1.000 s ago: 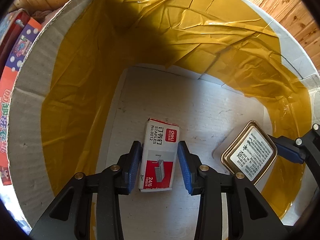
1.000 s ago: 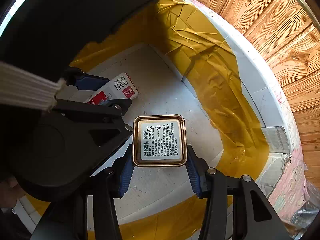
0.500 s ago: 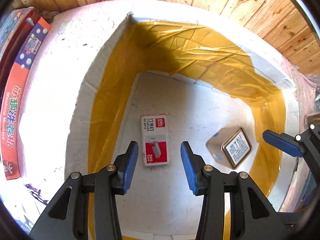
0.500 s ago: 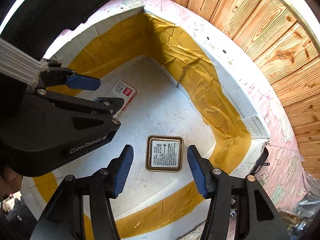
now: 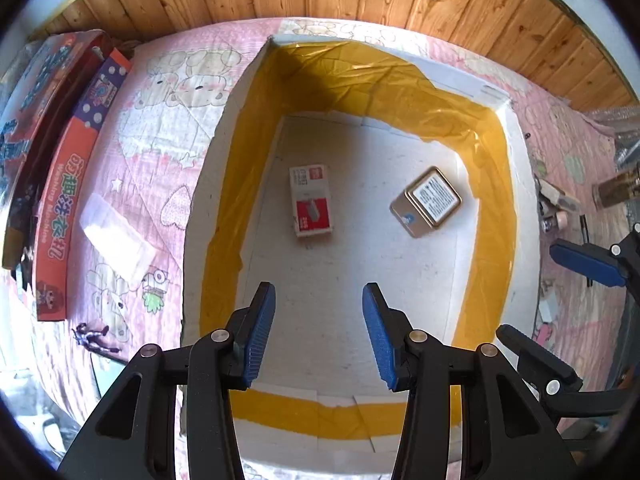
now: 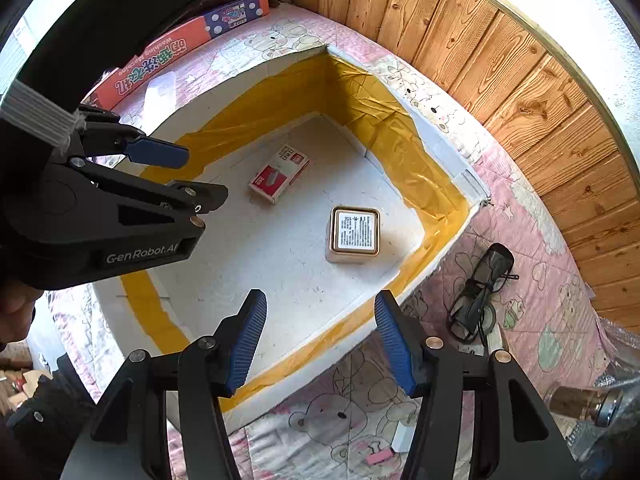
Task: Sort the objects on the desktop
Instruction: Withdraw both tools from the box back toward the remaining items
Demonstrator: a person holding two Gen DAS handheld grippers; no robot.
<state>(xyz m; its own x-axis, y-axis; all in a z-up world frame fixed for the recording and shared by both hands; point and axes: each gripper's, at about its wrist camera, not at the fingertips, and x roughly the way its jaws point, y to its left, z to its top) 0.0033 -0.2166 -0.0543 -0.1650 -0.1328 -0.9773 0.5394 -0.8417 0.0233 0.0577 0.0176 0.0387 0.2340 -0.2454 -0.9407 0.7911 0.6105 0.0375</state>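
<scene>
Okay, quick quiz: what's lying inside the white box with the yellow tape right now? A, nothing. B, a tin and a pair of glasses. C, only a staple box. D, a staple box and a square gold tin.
D: the staple box and the square gold tin lie apart on the floor of the white box.

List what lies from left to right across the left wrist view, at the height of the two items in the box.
Orange game box → clear plastic case → white box's left wall → staples box → gold tin → right tongs.
</scene>
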